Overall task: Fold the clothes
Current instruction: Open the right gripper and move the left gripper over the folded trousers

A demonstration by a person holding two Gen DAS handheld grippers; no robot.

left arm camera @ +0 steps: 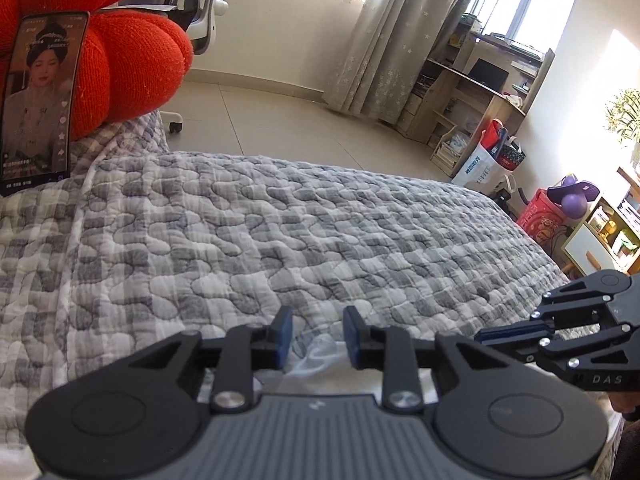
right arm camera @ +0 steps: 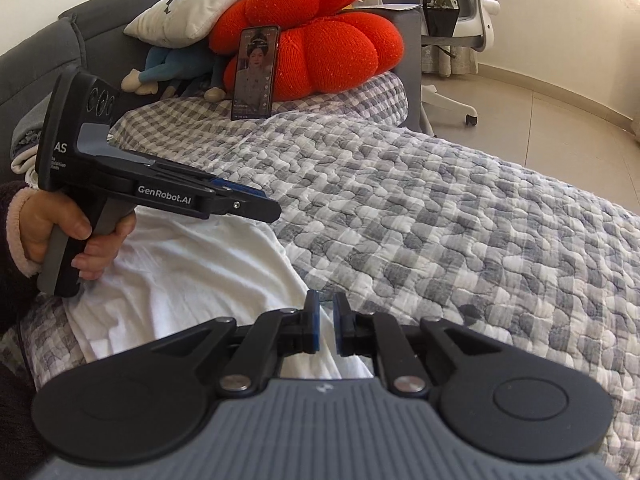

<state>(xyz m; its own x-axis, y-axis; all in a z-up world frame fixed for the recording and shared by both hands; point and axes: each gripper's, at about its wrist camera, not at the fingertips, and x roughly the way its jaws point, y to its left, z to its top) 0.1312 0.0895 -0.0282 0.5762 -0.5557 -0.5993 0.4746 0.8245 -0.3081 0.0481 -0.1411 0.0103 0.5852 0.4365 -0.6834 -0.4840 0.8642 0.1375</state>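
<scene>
Lying crumpled on the grey-and-white checked quilted bedspread (right arm camera: 460,216), the white cotton garment (right arm camera: 192,264) sits at the near edge of the bed, below both tools. The left black two-finger gripper (left arm camera: 318,336) hovers above it with its blue-padded fingers parted and nothing between them; in its own view only a wrinkled bit of white cloth shows under the tips. A hand (right arm camera: 86,240) with a fuzzy pink cuff grips the handle of that tool, seen from the side in the right wrist view. The right black two-finger gripper (right arm camera: 326,326) points over the garment's right edge, its blue pads (right arm camera: 315,330) close together with a narrow gap, and it seems to hold nothing, though the cloth just beneath makes that hard to judge. Farther back, a smartphone (right arm camera: 256,74) with a lit screen leans upright against a red knitted flower-shaped cushion (right arm camera: 320,44), beside a white printed pillow (right arm camera: 208,8).
</scene>
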